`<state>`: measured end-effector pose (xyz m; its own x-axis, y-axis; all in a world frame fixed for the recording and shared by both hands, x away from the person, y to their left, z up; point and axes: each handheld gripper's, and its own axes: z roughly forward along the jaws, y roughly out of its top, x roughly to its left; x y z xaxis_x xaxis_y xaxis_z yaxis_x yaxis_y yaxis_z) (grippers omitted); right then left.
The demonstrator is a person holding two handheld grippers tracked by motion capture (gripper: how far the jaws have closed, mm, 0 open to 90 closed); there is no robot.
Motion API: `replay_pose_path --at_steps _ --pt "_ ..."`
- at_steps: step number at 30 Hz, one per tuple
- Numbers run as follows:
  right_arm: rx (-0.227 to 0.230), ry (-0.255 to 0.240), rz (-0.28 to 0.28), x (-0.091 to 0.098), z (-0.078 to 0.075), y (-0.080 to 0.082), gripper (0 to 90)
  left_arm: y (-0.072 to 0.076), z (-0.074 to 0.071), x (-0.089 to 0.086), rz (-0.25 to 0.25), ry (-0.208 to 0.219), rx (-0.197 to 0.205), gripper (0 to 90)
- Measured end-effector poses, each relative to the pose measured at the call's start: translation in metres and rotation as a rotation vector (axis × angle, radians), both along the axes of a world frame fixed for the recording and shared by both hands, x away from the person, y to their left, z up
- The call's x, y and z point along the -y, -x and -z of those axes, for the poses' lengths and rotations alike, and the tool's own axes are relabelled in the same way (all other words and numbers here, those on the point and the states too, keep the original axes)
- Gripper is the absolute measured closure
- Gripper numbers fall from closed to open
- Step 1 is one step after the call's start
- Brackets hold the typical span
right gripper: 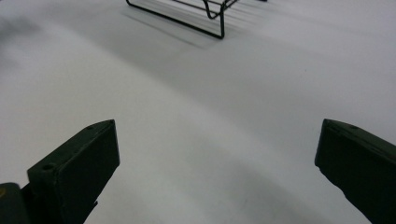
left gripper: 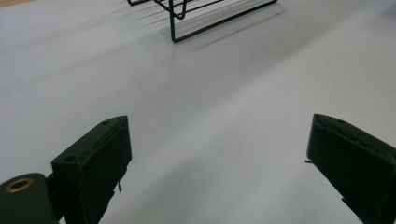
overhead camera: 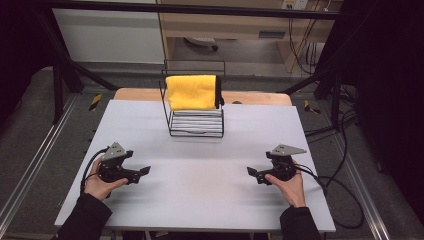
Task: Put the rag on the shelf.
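Observation:
A black wire rack (overhead camera: 196, 120) stands at the far middle of the white table (overhead camera: 200, 190), with a yellow cloth (overhead camera: 192, 91) draped over its upright back. My left gripper (overhead camera: 143, 171) rests low at the table's left, held by a hand, jaws wide apart and empty. My right gripper (overhead camera: 251, 172) mirrors it at the right, also open with nothing between its jaws. Both point inward toward the table's middle. In the left gripper view the rack's base (left gripper: 205, 16) shows at the top, beyond my gripper (left gripper: 219, 163). The right gripper view shows the rack's base (right gripper: 187, 14) ahead of my gripper (right gripper: 217, 168).
Cables (overhead camera: 340, 200) trail off the right side of the table onto the floor. A wooden board edge (overhead camera: 260, 97) runs behind the rack. Black frame bars (overhead camera: 65, 65) stand at the back left and right.

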<state>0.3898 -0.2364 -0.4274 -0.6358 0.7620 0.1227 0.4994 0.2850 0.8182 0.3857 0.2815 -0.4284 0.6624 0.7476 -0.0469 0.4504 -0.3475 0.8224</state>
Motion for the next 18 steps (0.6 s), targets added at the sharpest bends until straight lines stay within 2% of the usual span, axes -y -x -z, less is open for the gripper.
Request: replay_pose_path --at_steps 5,11,18 --pt "-0.010 -0.003 0.008 0.013 0.008 0.005 0.6 0.004 0.006 -0.006 -0.001 -0.015 0.000 6.6" --pt "-0.017 -0.019 -0.005 0.024 0.017 0.012 0.6 0.007 0.011 -0.011 0.000 -0.008 -0.008 6.5" --pt "-0.029 -0.034 0.018 0.032 0.022 0.018 0.6 0.011 0.018 -0.011 0.010 -0.035 -0.007 6.4"
